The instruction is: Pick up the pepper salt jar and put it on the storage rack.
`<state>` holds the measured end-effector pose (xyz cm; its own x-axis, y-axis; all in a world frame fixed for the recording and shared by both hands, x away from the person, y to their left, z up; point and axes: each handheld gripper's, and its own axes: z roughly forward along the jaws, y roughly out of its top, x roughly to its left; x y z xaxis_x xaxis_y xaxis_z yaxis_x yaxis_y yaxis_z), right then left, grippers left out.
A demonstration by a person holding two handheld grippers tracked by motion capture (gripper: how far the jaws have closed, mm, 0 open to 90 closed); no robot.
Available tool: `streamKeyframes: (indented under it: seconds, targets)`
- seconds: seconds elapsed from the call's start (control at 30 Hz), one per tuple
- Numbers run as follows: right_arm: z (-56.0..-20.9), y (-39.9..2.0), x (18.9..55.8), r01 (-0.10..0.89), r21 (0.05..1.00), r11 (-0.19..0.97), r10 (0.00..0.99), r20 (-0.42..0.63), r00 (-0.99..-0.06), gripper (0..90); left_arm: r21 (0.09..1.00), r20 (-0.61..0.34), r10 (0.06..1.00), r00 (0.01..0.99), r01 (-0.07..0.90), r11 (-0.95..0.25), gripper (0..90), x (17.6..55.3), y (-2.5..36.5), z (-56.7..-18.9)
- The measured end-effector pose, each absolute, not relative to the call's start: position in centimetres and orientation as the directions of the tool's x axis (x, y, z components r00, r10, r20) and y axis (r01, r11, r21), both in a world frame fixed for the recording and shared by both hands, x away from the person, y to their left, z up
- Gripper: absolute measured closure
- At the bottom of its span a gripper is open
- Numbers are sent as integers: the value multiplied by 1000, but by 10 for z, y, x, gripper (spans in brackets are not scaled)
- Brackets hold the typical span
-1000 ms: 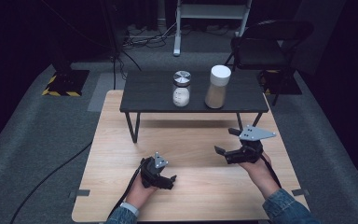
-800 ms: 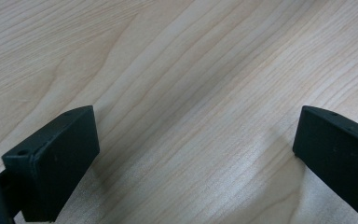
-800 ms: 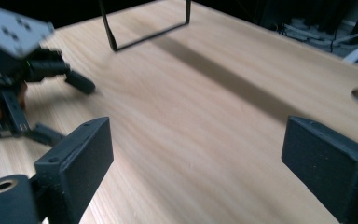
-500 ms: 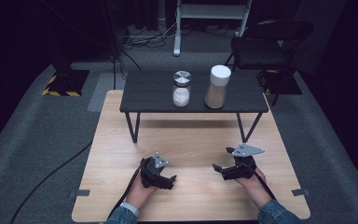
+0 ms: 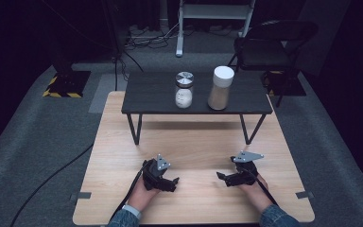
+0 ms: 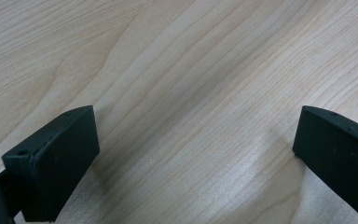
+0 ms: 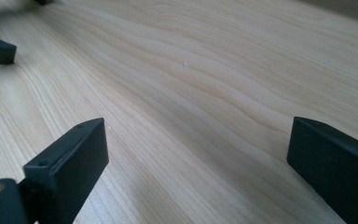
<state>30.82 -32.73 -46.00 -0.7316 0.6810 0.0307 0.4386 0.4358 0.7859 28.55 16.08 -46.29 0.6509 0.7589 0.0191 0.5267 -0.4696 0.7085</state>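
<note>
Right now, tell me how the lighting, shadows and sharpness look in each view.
High view: the wooden table is evenly lit while the floor and background fall dark; the black shelf casts a soft shadow under it. Left gripper view: the wood grain is sharp, with pale glare between the fingers. Right gripper view: the grain is sharp, the far left corner smeared.

A light wooden table point(image 5: 194, 142) carries a small dark bench point(image 5: 196, 99) at its far side. On the bench, a glass jar point(image 5: 184, 90) stands just left of a white-lidded canister point(image 5: 220, 88).
</note>
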Motion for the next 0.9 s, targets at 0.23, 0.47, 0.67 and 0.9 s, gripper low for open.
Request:
streamKeyframes:
  seconds: [0.23, 0.47, 0.67, 0.9]
  targets:
    - [-462, -321, 311, 458, 754, 471, 691, 7, -723, 37, 709, 19, 759, 651, 527, -469, 1, 286, 161, -463]
    - [-463, -313, 311, 450, 737, 505, 692, -35, -721, 27, 710, 19, 760, 650, 526, -468, 1, 286, 160, -463]
    - [-463, -312, 311, 451, 735, 506, 692, -34, -721, 22, 710, 20, 761, 648, 527, -467, 1, 286, 160, -463]
    - [-463, -312, 312, 451, 734, 507, 692, -35, -721, 21, 710, 20, 761, 648, 527, -467, 1, 286, 160, -463]
